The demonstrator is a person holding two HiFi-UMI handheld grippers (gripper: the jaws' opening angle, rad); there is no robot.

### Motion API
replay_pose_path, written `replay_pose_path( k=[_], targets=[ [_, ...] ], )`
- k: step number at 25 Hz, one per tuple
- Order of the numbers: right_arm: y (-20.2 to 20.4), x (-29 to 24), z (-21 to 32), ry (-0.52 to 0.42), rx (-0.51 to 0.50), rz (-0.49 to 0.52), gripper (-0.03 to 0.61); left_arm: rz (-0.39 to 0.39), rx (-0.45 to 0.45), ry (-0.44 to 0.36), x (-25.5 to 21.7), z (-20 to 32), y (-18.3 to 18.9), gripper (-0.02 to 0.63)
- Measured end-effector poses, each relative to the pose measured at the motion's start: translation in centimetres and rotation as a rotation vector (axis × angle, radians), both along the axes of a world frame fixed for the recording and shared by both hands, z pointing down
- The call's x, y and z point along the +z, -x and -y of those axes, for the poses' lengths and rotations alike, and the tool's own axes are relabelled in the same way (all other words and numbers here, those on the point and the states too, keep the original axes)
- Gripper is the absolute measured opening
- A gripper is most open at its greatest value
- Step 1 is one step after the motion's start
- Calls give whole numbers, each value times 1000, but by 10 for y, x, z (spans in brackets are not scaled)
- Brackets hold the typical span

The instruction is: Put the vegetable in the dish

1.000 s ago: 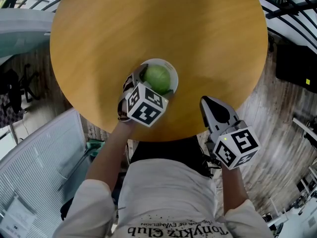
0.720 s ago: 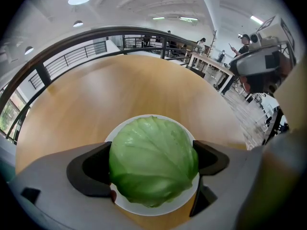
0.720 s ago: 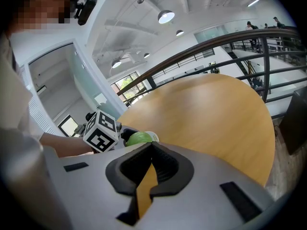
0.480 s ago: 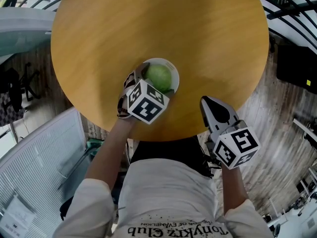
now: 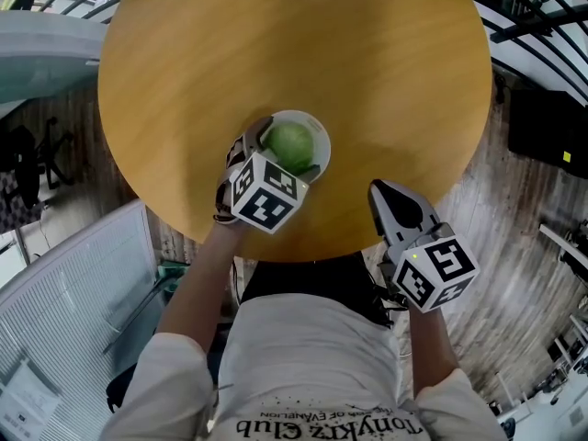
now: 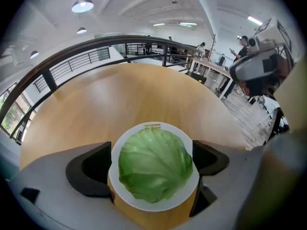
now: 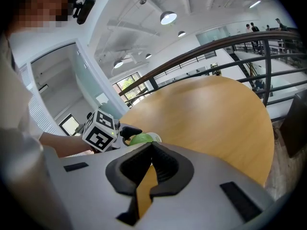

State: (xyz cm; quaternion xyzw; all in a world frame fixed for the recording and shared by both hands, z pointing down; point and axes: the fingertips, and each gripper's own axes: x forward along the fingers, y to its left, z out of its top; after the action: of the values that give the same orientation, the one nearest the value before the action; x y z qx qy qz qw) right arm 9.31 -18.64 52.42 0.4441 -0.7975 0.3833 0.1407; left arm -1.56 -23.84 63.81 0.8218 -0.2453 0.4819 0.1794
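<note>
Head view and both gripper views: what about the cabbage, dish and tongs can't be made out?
White round dish: rim print too small to read, left gripper view.
Dish's near rim: under marker cube of left gripper, head view.
Round green cabbage: mostly behind shut tongs of right gripper, right gripper view.
Round wooden table: far edge cut off, head view.

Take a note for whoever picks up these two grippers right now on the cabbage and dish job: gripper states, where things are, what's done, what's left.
Left gripper: open, jaws apart on either side of the dish, gripping nothing.
Right gripper: shut and empty, at the near edge of the table.
Cabbage: sitting inside the white dish on the table's near side.
Done: the vegetable is in the dish.
Left: probably just back the left gripper away without bumping the dish.
</note>
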Motion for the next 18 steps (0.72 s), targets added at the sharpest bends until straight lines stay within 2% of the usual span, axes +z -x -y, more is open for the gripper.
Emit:
replay_pose_path(
  k=[7,11,15,18],
  targets=[
    [10,-24,-2,-49,-20,-16,15,-50,-67,-43,-41,-1,17,511],
    [18,-43,-11,-82,-36,-22,17,-74,-76,-50,-71,-24,27,511],
    [25,-67,-17,-125,-53,-34,17,-140,-88,-17,-102,-54,32,509],
    [30,-83,-21,-153,-61,-41,17,-210,-142,2,-119,-73,40,496]
  ],
)
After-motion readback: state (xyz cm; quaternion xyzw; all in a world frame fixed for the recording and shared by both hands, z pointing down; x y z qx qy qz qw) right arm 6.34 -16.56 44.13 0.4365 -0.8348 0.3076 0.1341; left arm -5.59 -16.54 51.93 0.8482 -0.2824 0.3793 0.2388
